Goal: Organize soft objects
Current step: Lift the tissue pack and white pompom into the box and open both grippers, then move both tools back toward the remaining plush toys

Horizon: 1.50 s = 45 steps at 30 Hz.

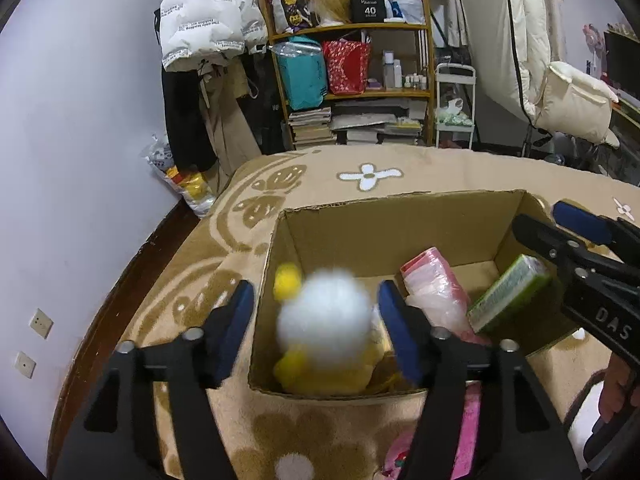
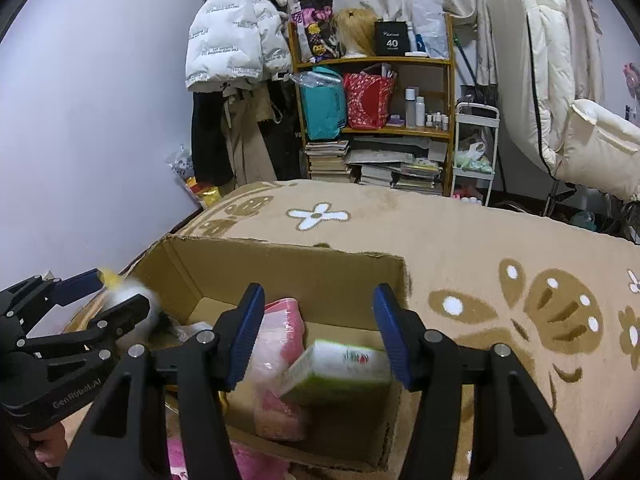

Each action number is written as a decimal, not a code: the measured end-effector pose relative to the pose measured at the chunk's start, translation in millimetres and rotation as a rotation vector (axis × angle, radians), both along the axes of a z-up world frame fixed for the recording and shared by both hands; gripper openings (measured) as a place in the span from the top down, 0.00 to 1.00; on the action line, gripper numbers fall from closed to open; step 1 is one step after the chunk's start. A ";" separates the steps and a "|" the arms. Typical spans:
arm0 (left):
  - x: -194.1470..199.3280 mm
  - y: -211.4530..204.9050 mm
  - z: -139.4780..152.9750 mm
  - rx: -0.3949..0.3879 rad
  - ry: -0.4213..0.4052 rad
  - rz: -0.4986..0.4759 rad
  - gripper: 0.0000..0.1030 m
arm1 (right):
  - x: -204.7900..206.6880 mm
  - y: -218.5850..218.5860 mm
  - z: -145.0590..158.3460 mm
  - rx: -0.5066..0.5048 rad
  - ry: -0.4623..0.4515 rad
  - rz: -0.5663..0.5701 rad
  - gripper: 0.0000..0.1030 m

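Fluffy white and yellow material made up the plush toy [image 1: 324,320], which sat blurred between the spread jaws of the left gripper [image 1: 316,328], over the near-left corner of the cardboard box [image 1: 400,216]. No finger pad was seen pressing it, so the left gripper was judged released. Whether the toy was falling or resting on the box floor could not be told.

Green and white, the tissue pack [image 2: 340,368] lay tilted just ahead of the right gripper [image 2: 320,336], leaning against the pink wrapped pack [image 2: 280,332] to its left inside the box. The right gripper's jaws stood apart with neither pad clearly touching the pack; it was judged released.

Handling assessment: the plush toy appeared very light and highly compressible, and not fragile; its fur would likely slip, so a hold across the yellow body below the white puff would serve best. The tissue pack appeared light and squashy with slick film; a grip across its short width was advised. The pink wrapped pack's loose plastic would likely crinkle and slide.

The box rested on a tan patterned blanket [image 2: 480,240].
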<state>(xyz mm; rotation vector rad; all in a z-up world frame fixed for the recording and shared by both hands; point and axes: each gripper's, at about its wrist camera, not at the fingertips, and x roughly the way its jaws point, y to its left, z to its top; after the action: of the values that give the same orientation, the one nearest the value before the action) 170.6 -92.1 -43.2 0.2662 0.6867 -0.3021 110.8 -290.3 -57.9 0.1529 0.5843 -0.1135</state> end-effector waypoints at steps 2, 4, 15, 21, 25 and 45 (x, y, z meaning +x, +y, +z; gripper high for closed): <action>-2.5 1.5 1.9 -0.011 0.002 -0.004 0.26 | -2.4 0.5 -0.1 0.014 0.006 -0.003 0.29; -5.6 2.1 4.9 -0.005 -0.002 0.001 0.22 | -5.3 -0.7 1.0 0.027 0.014 -0.010 0.23; -42.1 28.6 31.7 -0.021 -0.005 0.036 0.07 | -47.9 -5.7 24.1 0.073 -0.005 -0.053 0.04; -67.0 45.8 45.7 0.011 0.001 0.054 0.07 | -70.7 -1.1 33.0 0.090 0.013 -0.042 0.03; -83.9 58.6 50.9 0.016 0.020 0.061 0.07 | -88.3 8.5 39.9 0.076 0.012 -0.024 0.03; -143.3 86.5 16.1 0.112 0.188 0.066 0.07 | -130.1 64.6 14.8 0.135 0.197 0.081 0.07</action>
<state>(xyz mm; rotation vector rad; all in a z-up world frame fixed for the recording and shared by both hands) 27.2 -5.6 -27.1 0.3233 0.8981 -0.2273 -19.3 -225.7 -43.1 0.2507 0.7940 -0.0104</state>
